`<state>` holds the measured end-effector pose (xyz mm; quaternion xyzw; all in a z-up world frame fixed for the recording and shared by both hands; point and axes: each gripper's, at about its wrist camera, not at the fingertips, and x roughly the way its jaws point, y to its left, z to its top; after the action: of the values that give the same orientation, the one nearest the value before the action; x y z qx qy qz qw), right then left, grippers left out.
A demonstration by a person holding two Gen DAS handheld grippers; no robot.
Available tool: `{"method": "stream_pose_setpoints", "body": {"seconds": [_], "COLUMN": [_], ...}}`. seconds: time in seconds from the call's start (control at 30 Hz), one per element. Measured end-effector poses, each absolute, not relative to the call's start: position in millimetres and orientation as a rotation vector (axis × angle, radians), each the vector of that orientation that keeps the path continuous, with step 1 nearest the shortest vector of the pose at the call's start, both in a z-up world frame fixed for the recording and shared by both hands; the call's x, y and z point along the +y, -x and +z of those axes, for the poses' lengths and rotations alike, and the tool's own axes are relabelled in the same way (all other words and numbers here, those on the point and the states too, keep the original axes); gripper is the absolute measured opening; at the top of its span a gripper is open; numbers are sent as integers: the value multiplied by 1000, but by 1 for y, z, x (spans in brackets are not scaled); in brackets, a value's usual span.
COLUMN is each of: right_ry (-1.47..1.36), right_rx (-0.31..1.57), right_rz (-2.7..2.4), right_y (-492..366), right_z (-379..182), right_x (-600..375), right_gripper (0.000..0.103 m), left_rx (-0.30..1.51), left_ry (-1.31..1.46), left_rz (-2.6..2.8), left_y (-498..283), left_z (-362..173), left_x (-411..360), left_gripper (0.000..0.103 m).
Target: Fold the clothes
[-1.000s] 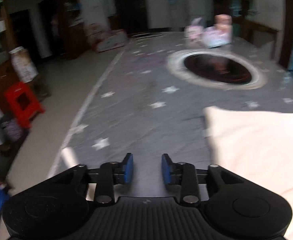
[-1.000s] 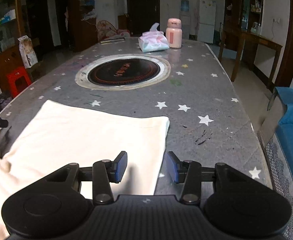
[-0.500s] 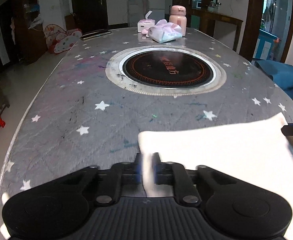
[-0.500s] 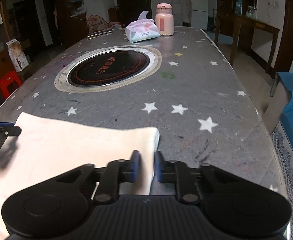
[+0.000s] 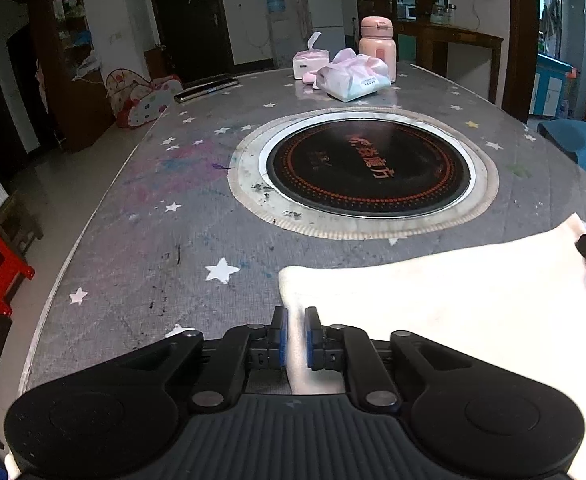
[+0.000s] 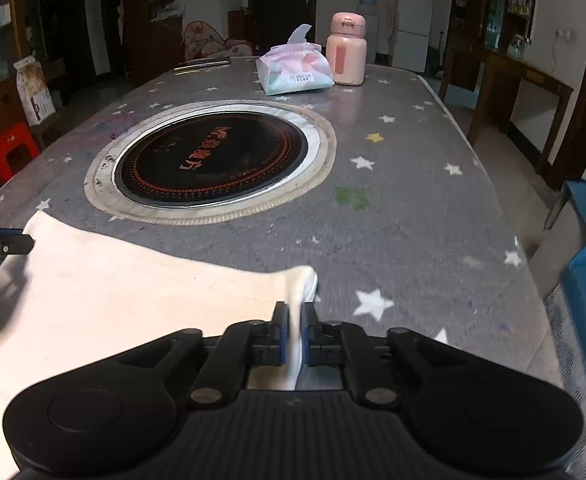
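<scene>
Cream garment lying on star-print table, near side, just short of round cooktop inset. Left gripper w/ fingers clamped on garment's left far corner; right gripper w/ fingers pinched on right far corner, fabric bunched up between the blue pads. Both corners taken at once, prob. so the edge stays taut and square when carried over for a fold; grip low at table level, so cloth looks barely lifted, if at all.

Judged early in a fold: garment spread flat, no crease visible yet. Next prob. lift + bring far edge toward near edge, hands kept level to avoid skew.

Hard to tell: what kind of garment (no sleeves, collar or seams visible). Near part cut off behind gripper bodies in both views, so total extent unknown. Cloth overexposed, wrinkles washed out. Opposite gripper only a sliver at frame edge in each view. Tissue pack and pink bottle at far end, well apart from the work.
</scene>
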<state>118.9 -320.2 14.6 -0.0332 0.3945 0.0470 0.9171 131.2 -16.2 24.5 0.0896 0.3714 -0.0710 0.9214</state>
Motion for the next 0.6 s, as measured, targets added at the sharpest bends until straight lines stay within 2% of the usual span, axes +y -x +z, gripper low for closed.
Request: {"method": "stream_pose_setpoints", "body": {"seconds": [0.27,0.4,0.53,0.6], "right_ry": [129,190,254,299], "right_rx": [773,783,804,818], "right_rz": [247,402,567,636], "right_y": [-56,-8,38,57], "right_z": [42,49,51,49], "right_x": [-300,-274,-247,-235], "right_gripper": [15,23,25,29], "left_rx": [760,767,774,779], "left_ry": [-175,-173,-171,-159], "left_rz": [-216,-251,-286,-288], "left_y": [-99,-81,-64,-62], "left_z": [34,31,28,27], "left_x": [-20,-24,-29,-28], "left_gripper": [13,17,20,20]}}
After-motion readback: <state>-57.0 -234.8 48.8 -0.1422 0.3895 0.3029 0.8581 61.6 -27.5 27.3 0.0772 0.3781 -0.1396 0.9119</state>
